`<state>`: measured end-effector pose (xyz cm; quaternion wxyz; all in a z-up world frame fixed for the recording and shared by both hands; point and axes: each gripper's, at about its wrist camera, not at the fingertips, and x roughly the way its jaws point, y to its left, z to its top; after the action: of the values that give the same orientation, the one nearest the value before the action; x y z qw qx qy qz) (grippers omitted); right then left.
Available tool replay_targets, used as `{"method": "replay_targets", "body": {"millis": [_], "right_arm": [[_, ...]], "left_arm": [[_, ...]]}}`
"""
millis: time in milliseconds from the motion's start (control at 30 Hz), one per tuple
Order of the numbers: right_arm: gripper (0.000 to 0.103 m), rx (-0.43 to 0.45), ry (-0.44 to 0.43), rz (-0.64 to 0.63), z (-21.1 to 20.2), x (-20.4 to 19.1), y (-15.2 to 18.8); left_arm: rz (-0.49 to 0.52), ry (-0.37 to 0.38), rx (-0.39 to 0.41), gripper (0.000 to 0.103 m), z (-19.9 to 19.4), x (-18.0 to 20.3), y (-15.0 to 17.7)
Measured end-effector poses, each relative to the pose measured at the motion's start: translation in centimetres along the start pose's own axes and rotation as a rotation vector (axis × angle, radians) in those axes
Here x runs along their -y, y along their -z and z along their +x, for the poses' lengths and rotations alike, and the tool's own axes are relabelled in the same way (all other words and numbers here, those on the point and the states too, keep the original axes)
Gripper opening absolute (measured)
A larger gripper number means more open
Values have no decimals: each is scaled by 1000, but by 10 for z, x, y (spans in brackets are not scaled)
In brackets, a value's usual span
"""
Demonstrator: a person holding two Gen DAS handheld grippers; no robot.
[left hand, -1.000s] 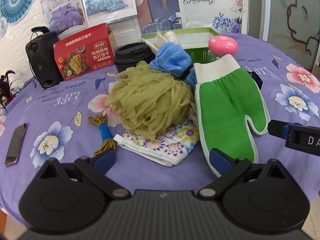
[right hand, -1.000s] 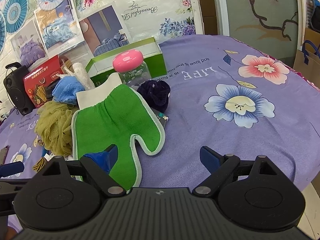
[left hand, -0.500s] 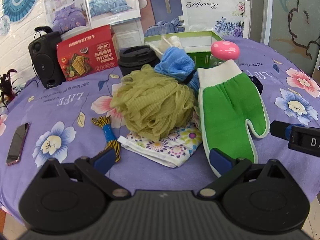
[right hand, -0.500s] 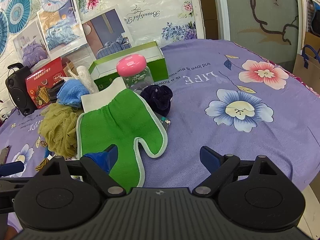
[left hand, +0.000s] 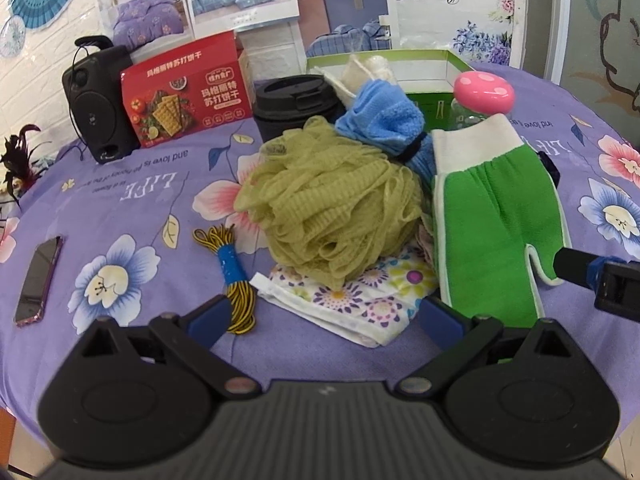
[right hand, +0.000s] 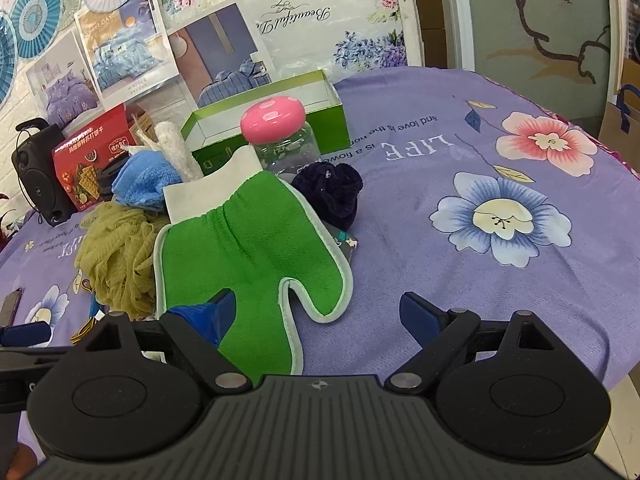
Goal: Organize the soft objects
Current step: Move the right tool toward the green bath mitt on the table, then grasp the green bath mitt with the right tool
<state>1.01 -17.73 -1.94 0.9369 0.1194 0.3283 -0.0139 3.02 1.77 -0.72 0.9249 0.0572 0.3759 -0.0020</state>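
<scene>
Claws low over the counter (right hand: 460, 160), both spread apart and empty: left claw (left hand: 324, 320) faces the loofah (left hand: 332, 208), right claw (right hand: 316, 316) over the green mitt (right hand: 248, 240). Behind sit a green box (right hand: 320, 128) and a jar (right hand: 280, 132).

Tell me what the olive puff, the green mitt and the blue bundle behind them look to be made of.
Olive puff: gathered synthetic mesh netting, matte, shown by its ribbed see-through ruffles. Green mitt: nubbly scrub-type fabric, likely, with pale piped edging and a smooth white knit-looking cuff. Blue bundle: fluffy terry or microfibre cloth, judging by its soft looped pile; exact fibre is unclear.
</scene>
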Motion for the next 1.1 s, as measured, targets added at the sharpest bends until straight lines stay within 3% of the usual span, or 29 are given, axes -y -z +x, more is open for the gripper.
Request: {"method": "replay_targets", "body": {"millis": [267, 500, 633, 767, 833, 900, 1000, 1100], "right_arm": [[76, -26, -58, -44, 4, -10, 13], [76, -95, -143, -202, 31, -54, 23], [76, -98, -162, -248, 25, -51, 30], [76, -94, -192, -203, 27, -39, 35], [76, -92, -207, -180, 32, -37, 36], [76, -73, -214, -167, 34, -35, 36], [76, -57, -218, -153, 36, -33, 33], [76, -51, -229, -117, 37, -27, 29]], "left_arm": [[-58, -70, 6, 99, 3, -31, -16], [-107, -132, -2, 99, 9, -63, -30], [-57, 1, -25, 99, -2, -52, -24], [-51, 273, -88, 99, 1, -21, -33], [-56, 372, -159, 99, 15, 2, -43], [-54, 408, -203, 99, 30, 19, -50], [-62, 386, -262, 99, 54, 35, -55], [-78, 426, -313, 99, 67, 41, -58]]}}
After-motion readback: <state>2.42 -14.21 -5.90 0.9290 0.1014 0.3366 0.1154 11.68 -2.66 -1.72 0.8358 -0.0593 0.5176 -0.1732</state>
